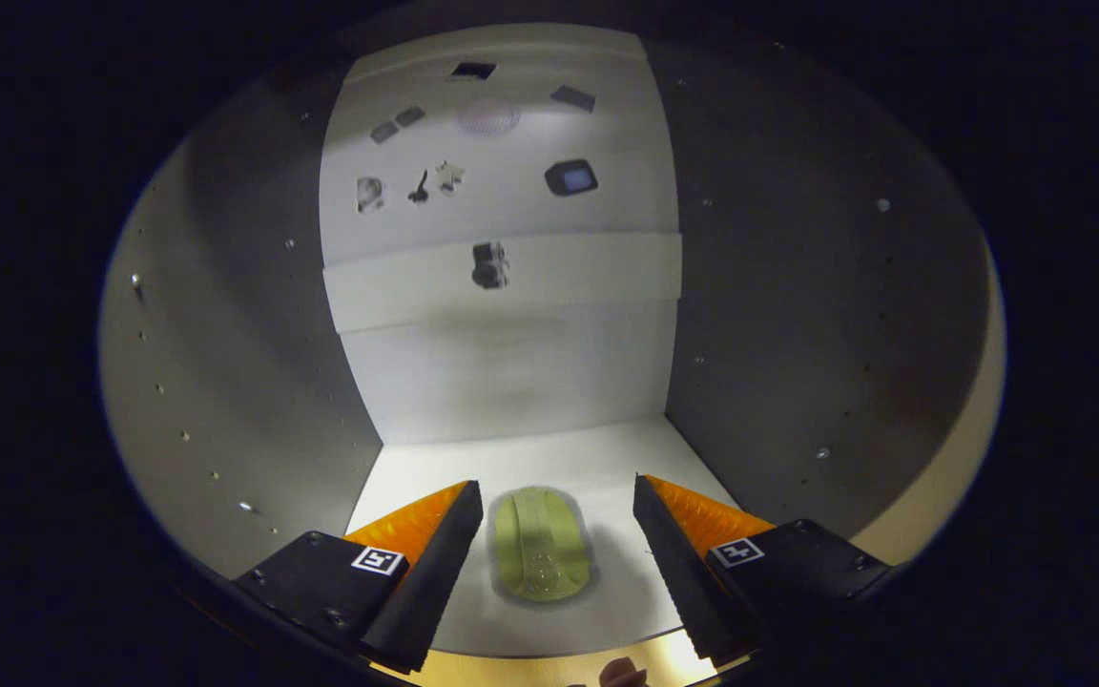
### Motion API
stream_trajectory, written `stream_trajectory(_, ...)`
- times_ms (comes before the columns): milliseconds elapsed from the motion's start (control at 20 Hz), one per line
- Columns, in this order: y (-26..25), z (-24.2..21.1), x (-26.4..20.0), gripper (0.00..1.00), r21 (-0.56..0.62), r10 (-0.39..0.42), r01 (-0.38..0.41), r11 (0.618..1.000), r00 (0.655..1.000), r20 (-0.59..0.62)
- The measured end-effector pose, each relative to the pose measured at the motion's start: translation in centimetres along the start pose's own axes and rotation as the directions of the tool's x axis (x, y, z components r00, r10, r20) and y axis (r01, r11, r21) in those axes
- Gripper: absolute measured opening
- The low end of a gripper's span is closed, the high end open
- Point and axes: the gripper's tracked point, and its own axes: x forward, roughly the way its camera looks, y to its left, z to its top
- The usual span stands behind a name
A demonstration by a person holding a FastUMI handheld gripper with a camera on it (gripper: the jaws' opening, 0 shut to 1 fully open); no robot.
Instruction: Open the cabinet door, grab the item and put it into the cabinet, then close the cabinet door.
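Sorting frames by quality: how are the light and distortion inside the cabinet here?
Gripper view: bright light on the cabinet's back panel and floor, side walls in shadow; fisheye bows the straight edges; the open gripper straddles the sharply seen green item.

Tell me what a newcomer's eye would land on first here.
First, the pale green item lying on the white cabinet floor, between the fingers of the open gripper, which do not touch it. Next, the lit back wall beyond, with small dark fittings high up.
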Motion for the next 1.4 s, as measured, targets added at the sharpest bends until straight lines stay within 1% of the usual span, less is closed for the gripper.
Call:
stream_trajectory(100,-0.3,2.0,-2.4,1.00,0.001,-0.005,0.005,1.000,0.997,0.071)
stream_trajectory(200,-0.7,4.4,-5.5,1.00,-0.011,-0.017,0.019,1.000,0.987,0.158)
stream_trajectory(400,-0.8,8.3,-13.2,1.00,-0.024,-0.005,0.013,1.000,0.951,0.310)
stream_trajectory(550,-1.0,9.9,-19.0,1.00,-0.043,0.014,0.003,0.999,0.920,0.393)
stream_trajectory(700,-1.2,10.2,-24.8,0.99,-0.078,0.037,-0.002,0.997,0.891,0.452)
stream_trajectory(900,-2.6,10.2,-32.0,0.98,-0.119,0.042,0.024,0.993,0.847,0.529)
stream_trajectory(1000,-3.4,9.7,-35.0,0.98,-0.126,0.051,0.021,0.992,0.839,0.542)
stream_trajectory(1200,-6.6,8.8,-40.0,0.97,-0.100,0.034,0.025,0.995,0.837,0.546)
stream_trajectory(1300,-9.1,8.4,-42.1,0.97,-0.081,0.000,0.053,0.995,0.835,0.551)
stream_trajectory(1400,-12.0,8.7,-44.8,0.97,-0.064,-0.043,0.097,0.993,0.818,0.574)
